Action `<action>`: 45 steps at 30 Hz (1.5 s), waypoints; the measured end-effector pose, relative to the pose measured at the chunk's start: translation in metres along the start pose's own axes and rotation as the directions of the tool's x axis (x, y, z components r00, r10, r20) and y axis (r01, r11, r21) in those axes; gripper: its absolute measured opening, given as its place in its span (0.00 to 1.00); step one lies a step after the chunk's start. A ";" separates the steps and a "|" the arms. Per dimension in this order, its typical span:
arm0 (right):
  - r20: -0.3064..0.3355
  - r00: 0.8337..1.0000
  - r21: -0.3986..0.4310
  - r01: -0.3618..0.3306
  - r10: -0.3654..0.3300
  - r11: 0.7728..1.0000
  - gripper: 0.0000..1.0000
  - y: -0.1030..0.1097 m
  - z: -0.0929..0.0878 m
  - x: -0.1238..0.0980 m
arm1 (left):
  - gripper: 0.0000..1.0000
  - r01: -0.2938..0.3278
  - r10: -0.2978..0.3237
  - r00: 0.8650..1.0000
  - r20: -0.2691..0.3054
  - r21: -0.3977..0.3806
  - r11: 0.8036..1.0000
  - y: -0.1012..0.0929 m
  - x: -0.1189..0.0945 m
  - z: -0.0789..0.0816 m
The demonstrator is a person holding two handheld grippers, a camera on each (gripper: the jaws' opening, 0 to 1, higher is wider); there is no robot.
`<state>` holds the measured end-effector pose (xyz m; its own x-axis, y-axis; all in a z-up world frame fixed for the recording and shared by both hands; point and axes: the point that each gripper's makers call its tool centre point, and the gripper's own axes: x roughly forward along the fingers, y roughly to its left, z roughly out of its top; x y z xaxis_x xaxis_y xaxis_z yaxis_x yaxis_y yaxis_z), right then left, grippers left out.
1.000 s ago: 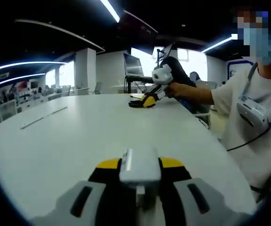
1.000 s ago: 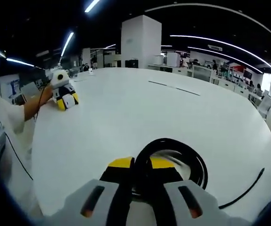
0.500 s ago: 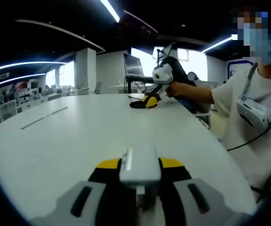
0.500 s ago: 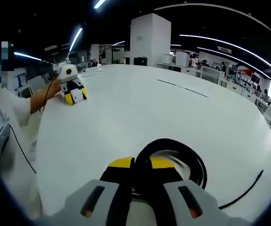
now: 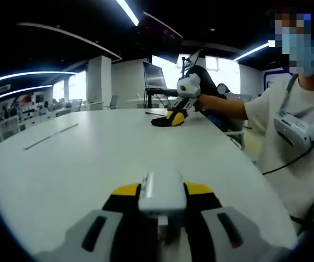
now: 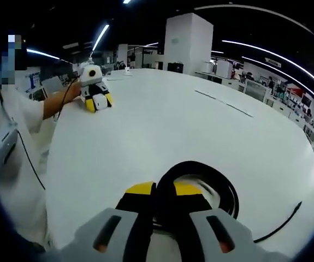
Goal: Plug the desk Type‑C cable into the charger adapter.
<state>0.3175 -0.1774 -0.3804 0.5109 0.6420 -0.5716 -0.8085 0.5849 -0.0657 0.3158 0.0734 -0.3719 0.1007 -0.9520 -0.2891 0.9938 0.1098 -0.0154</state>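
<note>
A white charger adapter (image 5: 161,197) sits clamped between the yellow-tipped jaws of my left gripper (image 5: 162,190), low over the white table (image 5: 75,158). Across the table, my right gripper (image 5: 176,113) is held by a person's hand and carries a black cable coil (image 5: 159,121). In the right gripper view, my right gripper (image 6: 164,189) is shut on the looped black Type-C cable (image 6: 222,183). The cable's loose end (image 6: 281,222) trails over the table (image 6: 162,125) to the right. The left gripper (image 6: 96,100) shows far off at the left.
A person in a white shirt (image 5: 296,131) stands at the table's right edge, with a sleeve (image 6: 12,136) showing beside the table. Thin seams (image 6: 225,102) cross the tabletop. A column (image 6: 187,41), desks and monitors stand in the room beyond.
The right gripper has risen slightly and turned with the cable coil, so its view has swung and the left gripper sits further right in it. The left gripper has stayed still.
</note>
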 end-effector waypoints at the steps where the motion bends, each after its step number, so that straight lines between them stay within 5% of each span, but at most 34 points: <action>1: 0.000 1.000 0.000 -0.001 0.001 1.000 0.11 0.000 0.000 0.000 | 0.30 0.000 0.000 1.000 0.000 0.000 1.000 0.000 0.000 0.000; 24: -0.049 0.995 -0.059 -0.087 0.084 0.994 0.11 0.007 -0.002 -0.003 | 0.30 0.006 -0.006 1.000 0.005 0.010 1.000 0.000 -0.001 0.001; 45: -0.114 0.967 -0.093 -0.238 0.228 0.967 0.11 0.022 -0.009 -0.018 | 0.30 0.011 -0.011 1.000 0.009 0.014 1.000 0.001 -0.003 0.003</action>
<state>0.2878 -0.1803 -0.3795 0.2770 0.6977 -0.6606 -0.9306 0.3660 -0.0036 0.3168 0.0761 -0.3685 0.0902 -0.9557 -0.2803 0.9954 0.0954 -0.0051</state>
